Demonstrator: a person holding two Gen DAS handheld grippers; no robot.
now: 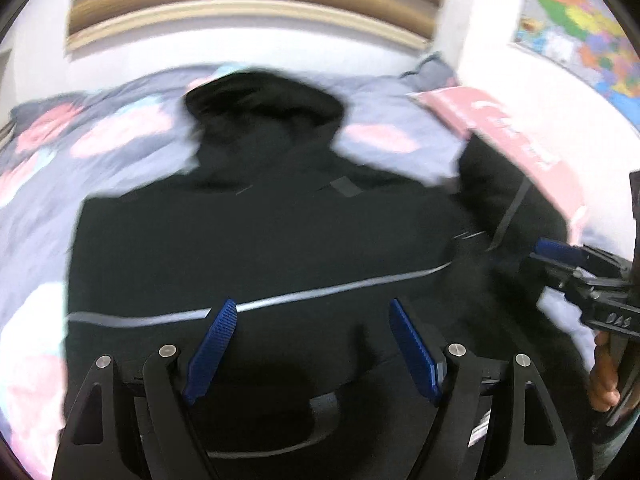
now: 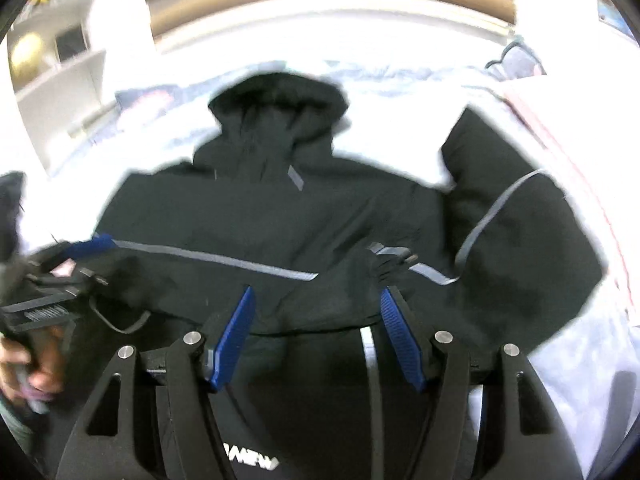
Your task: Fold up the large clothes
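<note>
A black hooded jacket [image 1: 260, 220] [image 2: 260, 216] lies flat on the bed, hood [image 1: 264, 104] at the far end. A grey reflective stripe [image 1: 320, 292] runs across its body. Its right sleeve [image 2: 520, 232] sticks out and bends toward the headboard. My left gripper [image 1: 313, 304] hovers over the jacket's lower body, open, with only cloth lying below the blue pads. My right gripper [image 2: 318, 291] is open too, above the lower right part of the jacket. Each gripper shows in the other's view: the right gripper [image 1: 552, 264] at the right edge, the left gripper [image 2: 94, 262] at the left edge.
The bed has a grey-blue duvet [image 1: 100, 132] with pink patches. A pink cloth [image 1: 520, 140] lies along its right side. A wooden headboard [image 1: 240, 12] stands behind, a coloured map [image 1: 580, 20] hangs at the right, and white shelves [image 2: 60, 72] stand at the left. A person's hand [image 2: 28, 364] holds the left gripper.
</note>
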